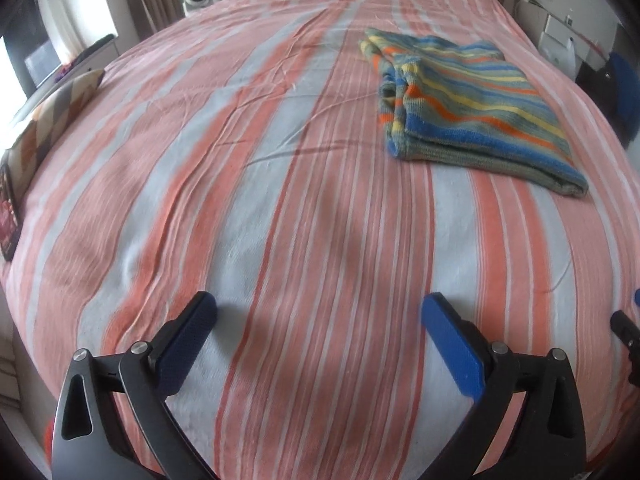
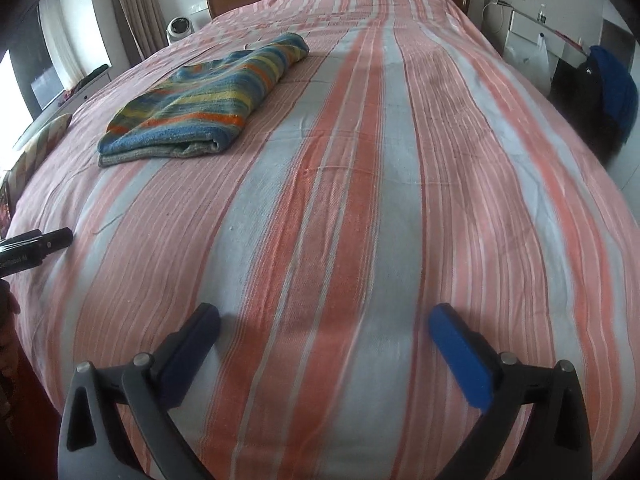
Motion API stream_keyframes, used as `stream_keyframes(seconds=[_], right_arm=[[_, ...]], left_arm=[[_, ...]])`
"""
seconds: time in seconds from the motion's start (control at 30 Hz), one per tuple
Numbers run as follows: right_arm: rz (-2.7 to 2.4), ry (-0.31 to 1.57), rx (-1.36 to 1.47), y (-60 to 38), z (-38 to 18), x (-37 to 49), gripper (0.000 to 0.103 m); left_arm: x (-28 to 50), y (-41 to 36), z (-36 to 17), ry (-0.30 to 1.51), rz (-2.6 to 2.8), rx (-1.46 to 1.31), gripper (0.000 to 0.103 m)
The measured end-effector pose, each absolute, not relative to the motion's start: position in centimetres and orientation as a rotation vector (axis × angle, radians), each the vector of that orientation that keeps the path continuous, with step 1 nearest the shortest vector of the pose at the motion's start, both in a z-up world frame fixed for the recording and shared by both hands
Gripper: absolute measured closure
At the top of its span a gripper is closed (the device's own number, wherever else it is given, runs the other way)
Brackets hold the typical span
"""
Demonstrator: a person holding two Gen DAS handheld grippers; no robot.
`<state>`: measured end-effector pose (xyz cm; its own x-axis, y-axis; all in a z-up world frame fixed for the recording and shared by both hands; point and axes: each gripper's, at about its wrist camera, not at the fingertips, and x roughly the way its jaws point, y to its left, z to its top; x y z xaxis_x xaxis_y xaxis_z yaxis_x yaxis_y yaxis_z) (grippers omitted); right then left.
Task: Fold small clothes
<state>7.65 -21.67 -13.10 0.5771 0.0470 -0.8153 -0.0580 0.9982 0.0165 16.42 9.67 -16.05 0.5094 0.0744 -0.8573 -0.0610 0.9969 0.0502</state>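
Both jaws released: left gripper (image 1: 318,312), right gripper (image 2: 324,320). I judge striped garment (image 1: 464,108) ahead-right of left, ahead-left of right.

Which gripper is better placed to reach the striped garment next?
Neither clearly, perhaps the left. Both the left gripper and right gripper are open, empty and well short of the folded striped garment, which lies between them on the bedspread.

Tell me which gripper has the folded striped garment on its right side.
The left gripper: in its view the folded garment lies ahead to the right. For the right gripper it lies ahead-left.
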Motion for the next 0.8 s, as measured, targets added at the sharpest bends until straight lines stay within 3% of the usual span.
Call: stream_keyframes(seconds=[0.23, 0.47, 0.67, 0.8], right_arm=[[0.063, 0.946, -0.015, -21.6, -13.2, 7.7, 0.0], [0.141, 0.974, 0.065, -22.2, -10.7, 9.6, 0.001], [0.301, 0.898, 0.32, -22.5, -7.1, 19.4, 0.002], [0.335, 0.95, 0.435, -21.7, -8.2, 27.7, 0.016]], left_arm=[[16.3, 9.9, -16.1, 1.032, 0.06, 0.013, 0.001], [21.7, 12.3, -10.4, 0.931, -0.111, -0.173, 0.001], [33.5, 10.8, -11.7, 1.069, -0.232, -0.287, 0.001], [37.6, 9.4, -14.4, 1.155, -0.208, -0.253, 0.001]])
